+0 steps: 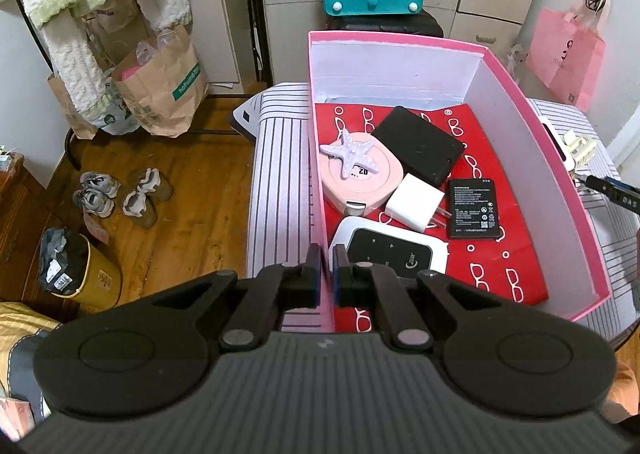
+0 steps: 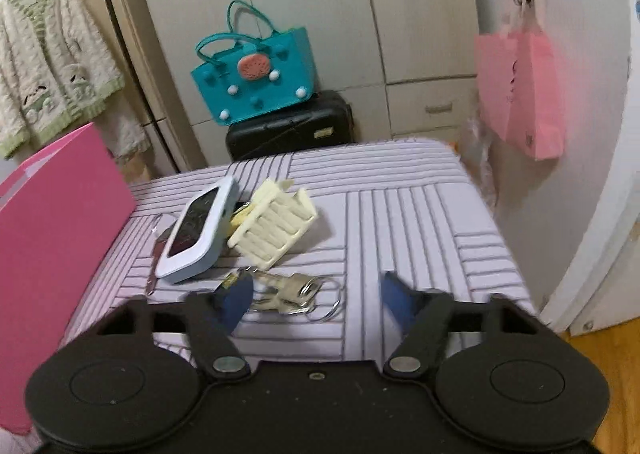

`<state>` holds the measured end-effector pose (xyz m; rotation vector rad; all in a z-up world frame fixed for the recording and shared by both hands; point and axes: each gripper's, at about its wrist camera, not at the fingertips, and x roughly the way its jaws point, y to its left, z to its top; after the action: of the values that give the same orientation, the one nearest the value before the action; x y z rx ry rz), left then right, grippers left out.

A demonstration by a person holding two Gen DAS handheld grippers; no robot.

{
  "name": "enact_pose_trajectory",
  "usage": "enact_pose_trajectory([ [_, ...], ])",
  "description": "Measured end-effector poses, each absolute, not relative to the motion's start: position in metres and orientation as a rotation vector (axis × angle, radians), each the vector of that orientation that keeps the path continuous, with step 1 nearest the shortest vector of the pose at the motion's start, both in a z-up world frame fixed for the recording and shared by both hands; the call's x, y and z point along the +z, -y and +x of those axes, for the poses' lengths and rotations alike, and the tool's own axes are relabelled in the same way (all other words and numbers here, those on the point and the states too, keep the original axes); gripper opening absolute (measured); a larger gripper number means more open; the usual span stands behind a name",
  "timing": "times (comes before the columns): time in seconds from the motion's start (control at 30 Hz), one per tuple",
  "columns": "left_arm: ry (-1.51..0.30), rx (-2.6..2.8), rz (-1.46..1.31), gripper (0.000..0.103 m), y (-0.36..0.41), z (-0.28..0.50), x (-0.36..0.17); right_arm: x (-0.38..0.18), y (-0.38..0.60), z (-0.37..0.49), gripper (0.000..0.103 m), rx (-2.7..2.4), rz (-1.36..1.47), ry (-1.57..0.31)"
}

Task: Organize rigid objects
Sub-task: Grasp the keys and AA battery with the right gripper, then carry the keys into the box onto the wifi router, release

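Nearest your right tool (image 2: 316, 298), a bunch of silver metal keys on a wire ring (image 2: 294, 294) lies on the lilac striped quilted table (image 2: 420, 214), between the blue pads (image 2: 238, 300); the jaws stand apart and do not yet press the keys. Beyond the keys lie a cream slatted plastic rack (image 2: 274, 224) and a white-framed, dark-screened device (image 2: 198, 232), tilted and leaning against each other. Your left tool (image 1: 328, 272) is pressed together, pinching the near wall of the pink cardboard box (image 1: 520, 102), which it steadies. Inside the box, on red patterned paper, rest a white pocket router (image 1: 386, 254), a black battery (image 1: 472, 210), a white plug adapter (image 1: 416, 202), a pink round case (image 1: 356, 182) with a lilac starfish (image 1: 346, 152) on it, and a flat black case (image 1: 420, 150).

Risks: the keys lie flat and loose, so closing pads may catch only the ring or one key, and the bunch may swing or slip. The left pad sits near the device's corner; a sideways drift could knock the leaning pile over.
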<state>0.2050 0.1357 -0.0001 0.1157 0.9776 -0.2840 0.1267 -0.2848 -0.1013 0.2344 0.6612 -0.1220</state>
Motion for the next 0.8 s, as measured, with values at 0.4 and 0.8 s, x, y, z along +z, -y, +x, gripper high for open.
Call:
enact_pose_trajectory([
  [0.4,-0.98,-0.281,0.137,0.005,-0.133,0.204,0.0,-0.077,0.281,0.125,0.004,0.043,0.319,-0.748],
  [0.8,-0.992,-0.294,0.152,0.005,-0.133,0.205,-0.001,-0.014,0.259,0.125,0.004,0.289,0.471,-0.766],
])
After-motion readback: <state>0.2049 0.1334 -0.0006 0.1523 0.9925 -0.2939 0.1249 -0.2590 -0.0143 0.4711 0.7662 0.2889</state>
